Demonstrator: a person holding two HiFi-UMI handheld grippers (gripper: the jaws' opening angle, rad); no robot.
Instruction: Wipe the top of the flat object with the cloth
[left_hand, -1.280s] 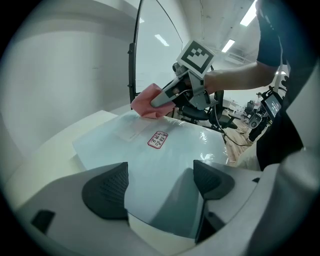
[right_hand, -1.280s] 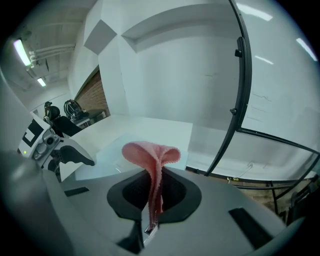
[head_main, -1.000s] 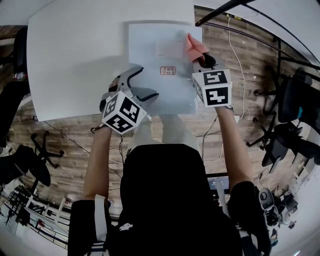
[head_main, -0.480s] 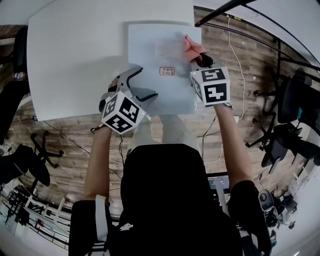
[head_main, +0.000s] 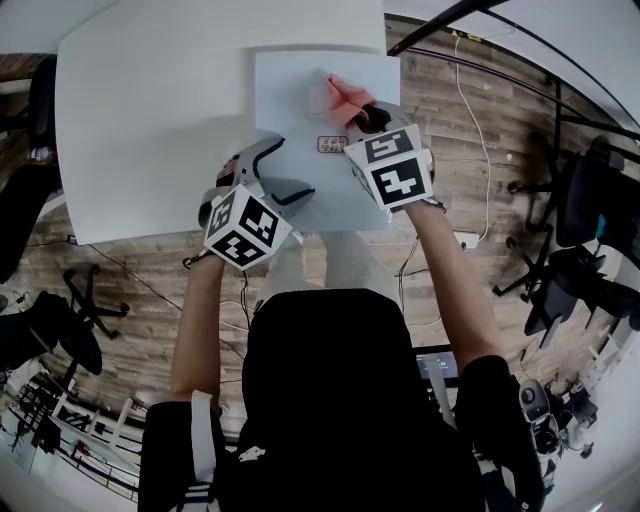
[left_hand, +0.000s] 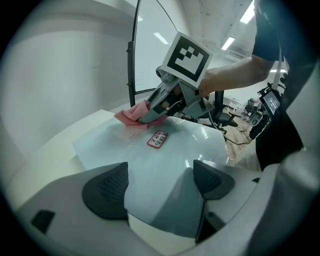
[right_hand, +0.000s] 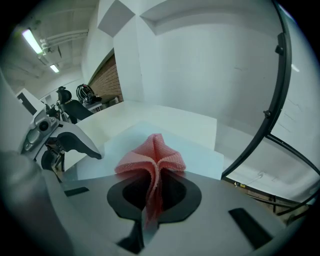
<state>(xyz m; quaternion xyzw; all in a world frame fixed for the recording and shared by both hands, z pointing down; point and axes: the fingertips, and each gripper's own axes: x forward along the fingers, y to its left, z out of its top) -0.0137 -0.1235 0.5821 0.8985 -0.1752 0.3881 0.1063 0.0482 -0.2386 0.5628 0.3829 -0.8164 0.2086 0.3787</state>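
cloth (head_main: 342, 93), pink and pinched tight by the right gripper (head_main: 362, 112), sits on the far part of the flat object (head_main: 290, 115) on the white table (head_main: 150, 100); left gripper (head_main: 280, 168) gapes over its near-left edge.

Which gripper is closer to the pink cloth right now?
Right. The right gripper is shut on the pink cloth; the left gripper sits open over the near edge of the sheet, well short of it.
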